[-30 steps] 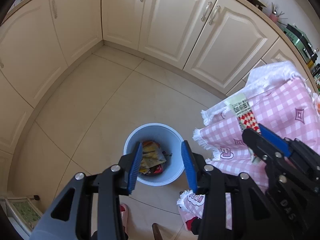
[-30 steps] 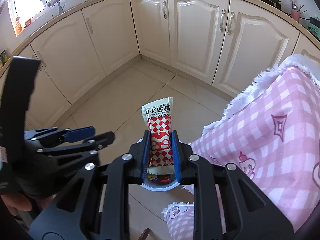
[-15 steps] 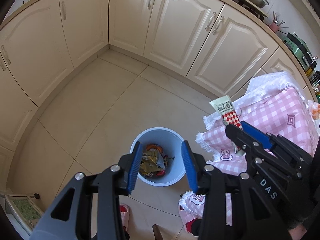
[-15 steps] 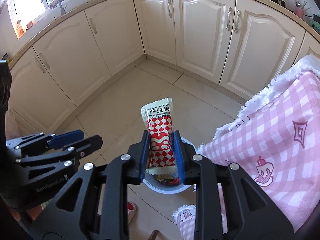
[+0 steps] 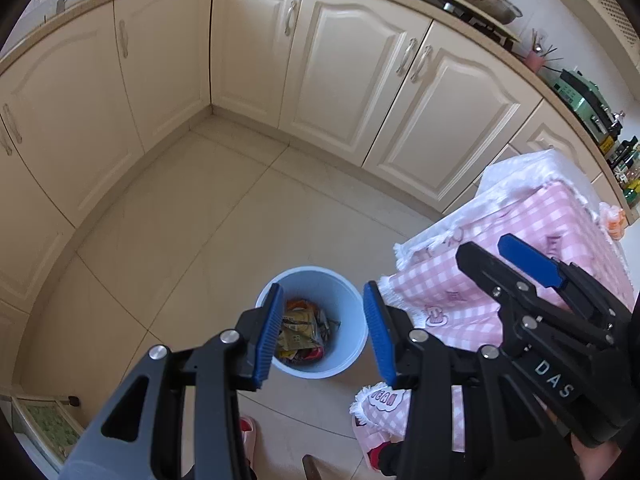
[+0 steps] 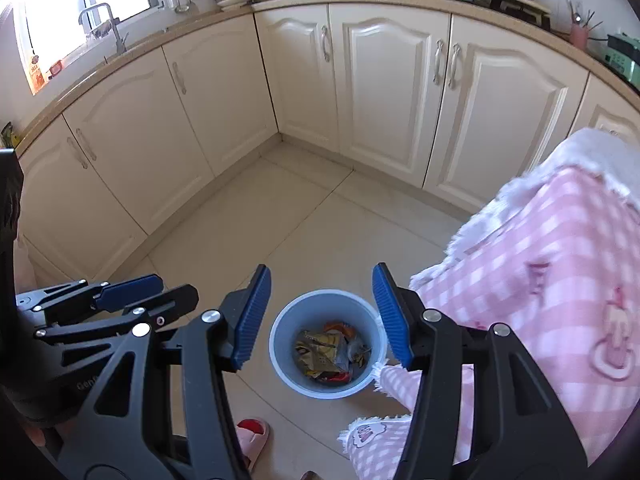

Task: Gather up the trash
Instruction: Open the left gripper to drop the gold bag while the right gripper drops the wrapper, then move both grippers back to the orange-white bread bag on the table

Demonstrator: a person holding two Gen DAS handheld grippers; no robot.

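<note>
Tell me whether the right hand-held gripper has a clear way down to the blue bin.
Probably yes. The right hand-held gripper is opening with nothing between its fingers, and the blue bin shows unobstructed below; only the pink tablecloth fringe brushes the rim.

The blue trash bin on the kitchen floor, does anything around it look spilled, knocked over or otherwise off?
Nothing stands out. The blue trash bin stands upright on the tiled floor with crumpled wrappers inside it and none seen beside it. The pink checked tablecloth hangs near its rim.

beige tiled floor [image 6: 320,232] carries a pale blue bin [image 6: 280,360] of wrappers, beside a pink slipper [image 6: 252,436].
</note>
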